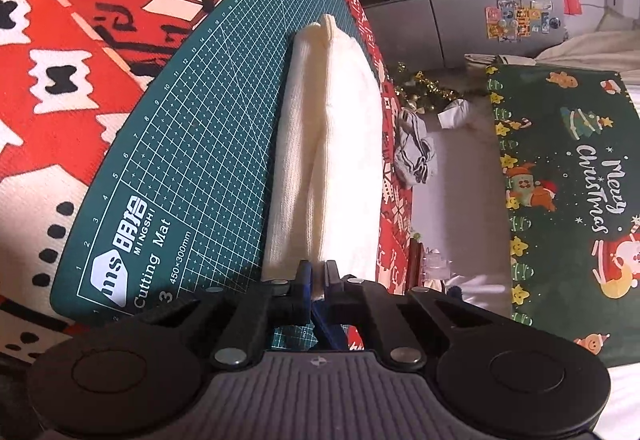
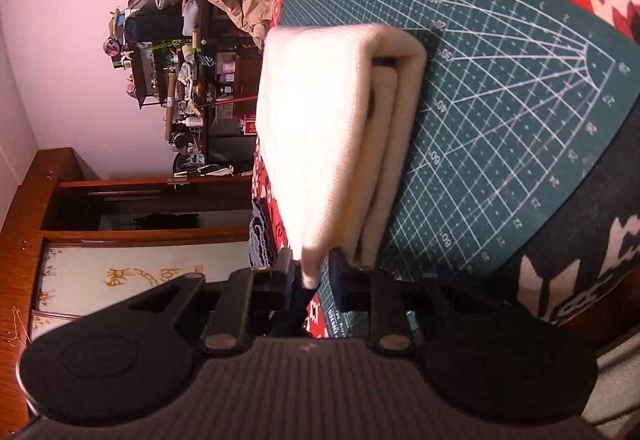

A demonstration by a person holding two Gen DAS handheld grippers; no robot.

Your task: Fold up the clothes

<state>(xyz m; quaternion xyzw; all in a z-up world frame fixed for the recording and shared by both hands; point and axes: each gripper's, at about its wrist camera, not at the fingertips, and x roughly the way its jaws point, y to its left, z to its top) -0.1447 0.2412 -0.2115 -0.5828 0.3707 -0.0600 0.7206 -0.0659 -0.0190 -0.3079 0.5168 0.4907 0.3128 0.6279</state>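
The cream knitted garment (image 1: 332, 144) is folded into a long narrow bundle on the green cutting mat (image 1: 192, 144), near the mat's edge. Its long axis runs straight away from each gripper. The left gripper (image 1: 316, 276) holds one short end, jaws clamped on a fold of the cloth. The right gripper (image 2: 312, 276) pinches the top layer at the opposite end. The mat lies on a red patterned cloth (image 1: 60, 52) covering the counter.
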